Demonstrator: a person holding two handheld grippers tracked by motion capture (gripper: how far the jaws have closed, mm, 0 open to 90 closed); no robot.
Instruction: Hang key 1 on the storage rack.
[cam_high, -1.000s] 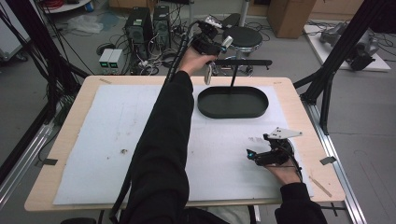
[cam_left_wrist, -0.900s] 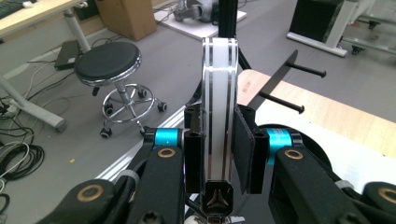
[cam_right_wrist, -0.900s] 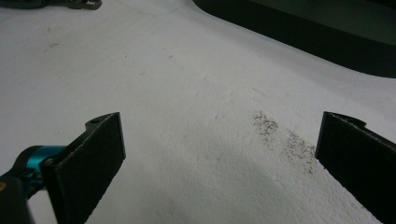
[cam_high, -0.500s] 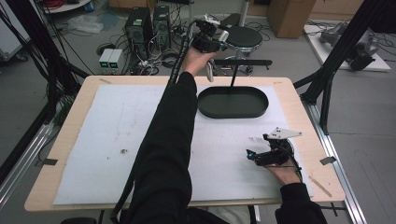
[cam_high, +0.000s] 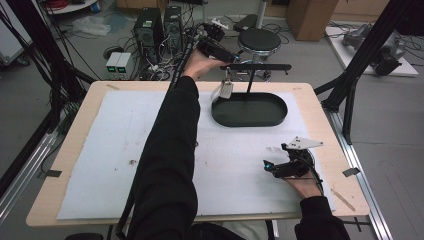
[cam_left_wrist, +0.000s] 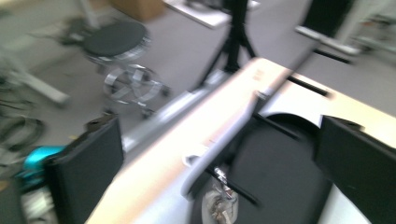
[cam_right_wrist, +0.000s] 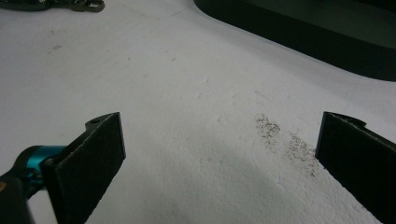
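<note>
The left gripper (cam_high: 216, 46) is seen reached far over the back edge of the table (cam_high: 75, 165), at about twelve o'clock, right by the crossbar (cam_high: 257, 66) of the black stand (cam_high: 248, 85). Its jaws have just been opening, and in the left gripper view they are spread wide with nothing pressed between the pads. The small key-like item (cam_high: 226, 90) is now left dangling from the bar on a loop, just at seven o'clock from the gripper's tips and hanging over the left end of the oval tray (cam_high: 280, 117). In the left gripper view that hanging piece (cam_left_wrist: 218, 205) is blurred, so what exactly it is cannot be told; metal, most likely.

The crossbar's long axis is laid from nine to three o'clock across the table, and the left hand is much the nearer one to it. A clean pull-back away from the bar is what the next move would seem to need, so the loop is not snagged.

The right gripper (cam_high: 272, 167) is rested at four o'clock on the white foam mat (cam_high: 100, 150), jaws wide apart, nothing held. The mat's grainy, scuffed surface (cam_right_wrist: 196, 93) and the tray's smooth dark wall (cam_right_wrist: 299, 42) are shown in the right gripper view.
</note>
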